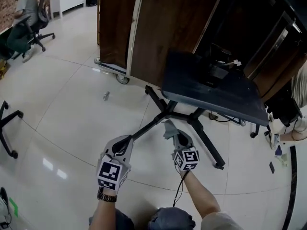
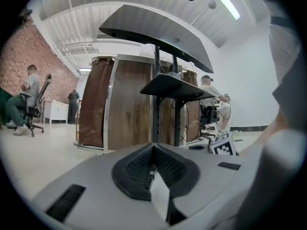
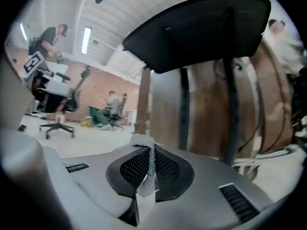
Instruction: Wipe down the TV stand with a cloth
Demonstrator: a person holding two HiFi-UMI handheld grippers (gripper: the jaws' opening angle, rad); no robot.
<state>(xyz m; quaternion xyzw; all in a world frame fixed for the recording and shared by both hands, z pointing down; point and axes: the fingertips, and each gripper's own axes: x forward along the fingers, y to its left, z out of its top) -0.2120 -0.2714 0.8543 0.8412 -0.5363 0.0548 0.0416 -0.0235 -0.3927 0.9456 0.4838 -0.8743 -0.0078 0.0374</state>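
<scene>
The TV stand has a dark shelf (image 1: 211,87) on a black pole with splayed floor legs (image 1: 160,115); its black screen (image 2: 158,32) looms overhead in both gripper views. Just short of the legs, my right gripper (image 1: 177,138) is shut on a small grey cloth (image 1: 169,127). A strip of that cloth (image 3: 149,169) shows pinched between its jaws. My left gripper (image 1: 125,140) hovers low beside the left front leg. Its jaws are shut (image 2: 152,169), with nothing between them.
A brown wooden cabinet on casters (image 1: 144,28) stands right behind the stand. A black chair base (image 1: 7,123) is at the left edge and a seated person (image 1: 24,8) at the far left. Another person (image 1: 300,104) sits at the right. A small scrap (image 1: 106,96) lies on the tiled floor.
</scene>
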